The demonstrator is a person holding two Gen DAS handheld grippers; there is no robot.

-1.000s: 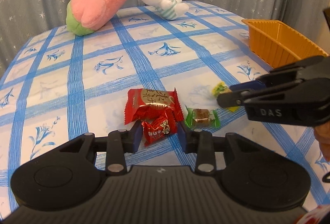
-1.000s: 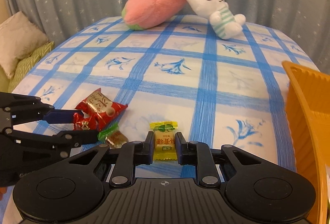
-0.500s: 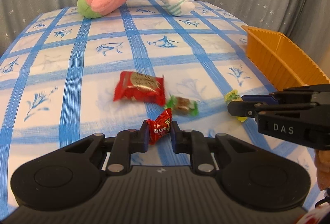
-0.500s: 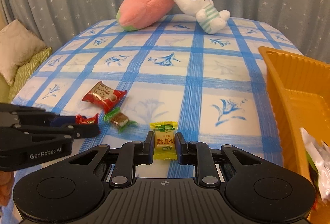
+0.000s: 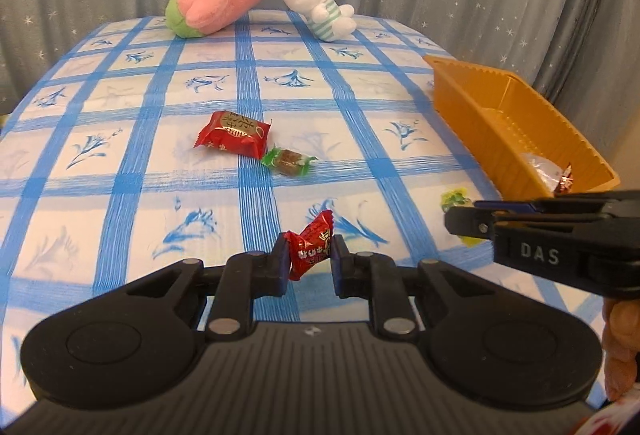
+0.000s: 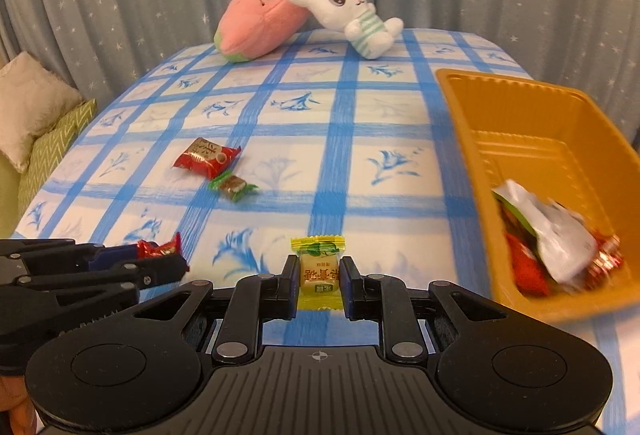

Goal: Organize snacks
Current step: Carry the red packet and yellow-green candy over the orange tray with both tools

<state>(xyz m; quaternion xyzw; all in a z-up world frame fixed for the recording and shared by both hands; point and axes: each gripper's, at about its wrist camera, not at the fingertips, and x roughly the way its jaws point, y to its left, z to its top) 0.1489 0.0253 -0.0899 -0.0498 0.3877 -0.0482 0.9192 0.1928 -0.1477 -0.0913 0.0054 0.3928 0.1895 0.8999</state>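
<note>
My left gripper (image 5: 310, 261) is shut on a small red candy (image 5: 311, 251) and holds it above the table; the candy also shows in the right wrist view (image 6: 158, 249). My right gripper (image 6: 320, 275) is shut on a yellow candy (image 6: 319, 273), raised beside the orange tray (image 6: 472, 107). The tray (image 5: 472, 103) holds several wrapped snacks (image 6: 552, 239). A larger red snack pack (image 5: 232, 133) and a green-wrapped candy (image 5: 288, 161) lie on the blue checked tablecloth (image 5: 120, 163).
A pink plush (image 5: 218, 1) and a white rabbit plush (image 5: 316, 5) lie at the table's far edge before a grey curtain. Cushions (image 6: 32, 115) sit off the table's left side. The tray stands at the table's right edge.
Both grippers have lifted and pulled back with their candies. The red pack and green candy stay on the cloth. The right gripper has moved closer to the tray, whose contents now show.
</note>
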